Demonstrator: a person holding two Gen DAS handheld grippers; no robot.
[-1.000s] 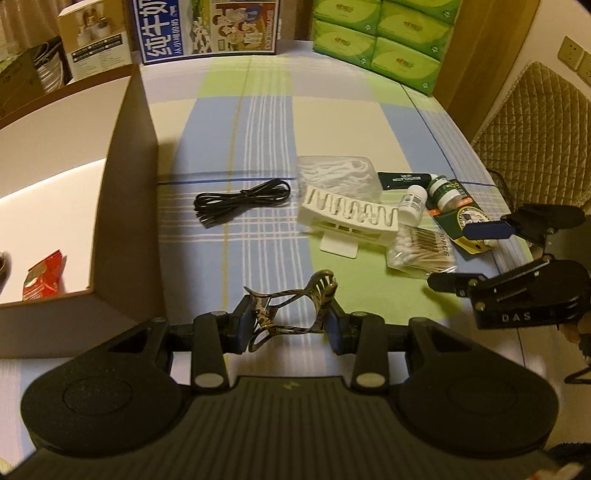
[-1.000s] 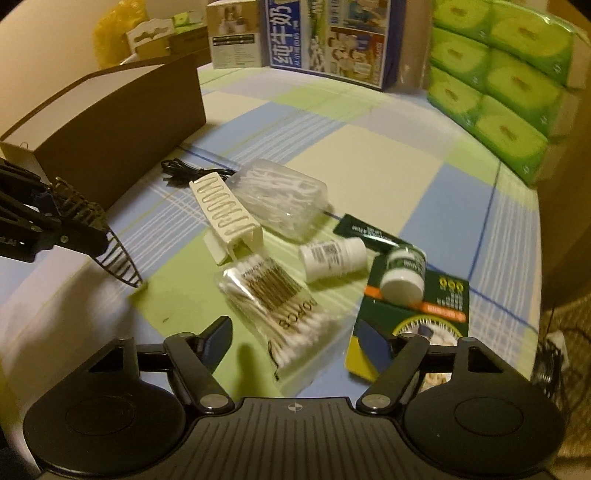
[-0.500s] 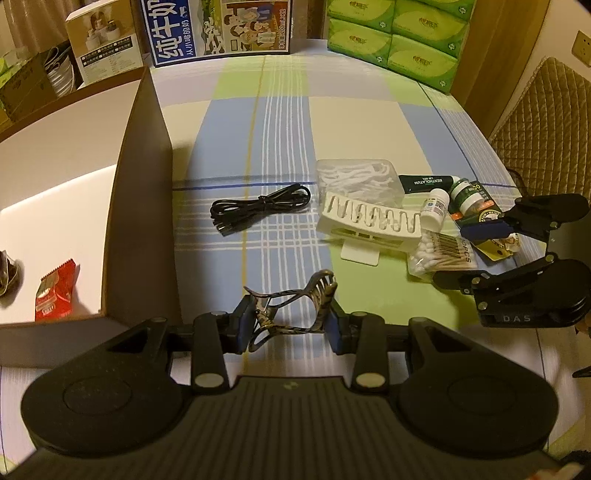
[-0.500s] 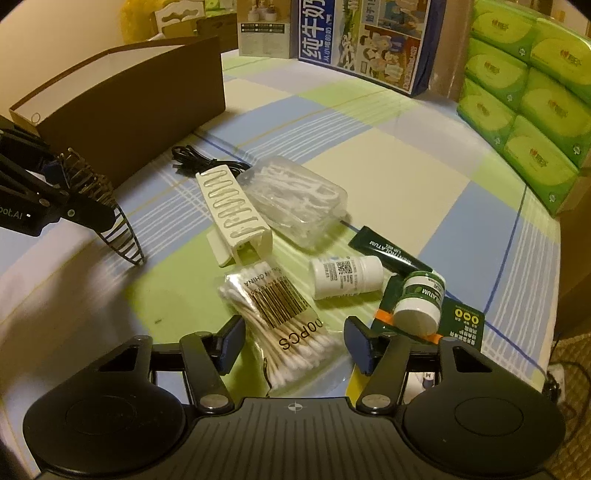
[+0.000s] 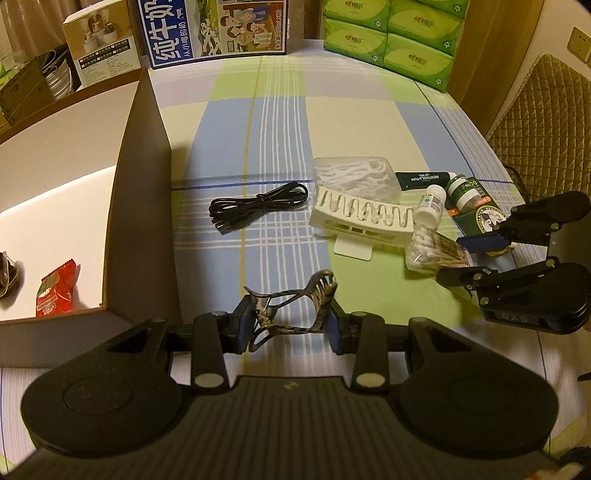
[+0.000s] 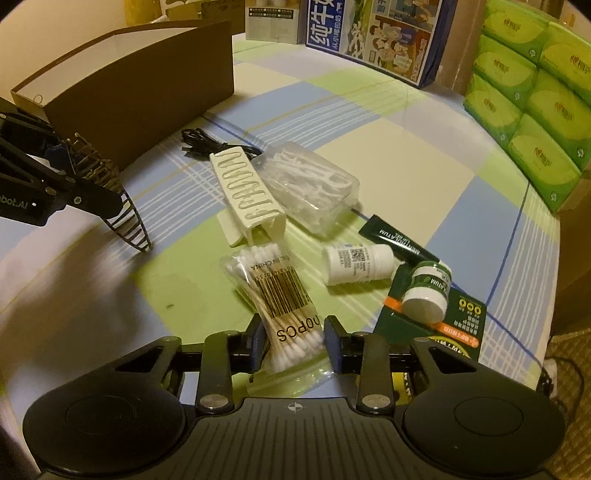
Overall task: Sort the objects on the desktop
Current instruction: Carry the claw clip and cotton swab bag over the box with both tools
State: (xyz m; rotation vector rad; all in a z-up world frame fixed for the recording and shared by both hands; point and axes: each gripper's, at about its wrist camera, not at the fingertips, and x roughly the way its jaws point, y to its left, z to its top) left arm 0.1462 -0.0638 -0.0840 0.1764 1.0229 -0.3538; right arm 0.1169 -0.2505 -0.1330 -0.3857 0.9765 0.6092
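My left gripper (image 5: 288,326) is shut on a patterned hair claw clip (image 5: 291,308), held above the tablecloth beside the brown box (image 5: 142,206). It also shows in the right wrist view (image 6: 122,218). My right gripper (image 6: 294,345) has its jaws on either side of a bag of cotton swabs (image 6: 277,295), close to it but still a little apart. Beyond lie a white hair clip (image 6: 247,195), a clear box of floss picks (image 6: 314,188), a white bottle (image 6: 354,264), a green-labelled jar (image 6: 426,290), a dark tube (image 6: 397,242) and a black cable (image 5: 258,206).
The brown box holds a red packet (image 5: 55,288). A green card (image 6: 443,325) lies under the jar. A milk carton case (image 5: 218,29) and green tissue packs (image 5: 399,37) stand at the back. A quilted chair (image 5: 546,118) is at the right.
My right gripper has moved forward and down over the cotton swab bag and its jaws have narrowed around it. My left gripper has pulled back slightly, still holding the claw clip.
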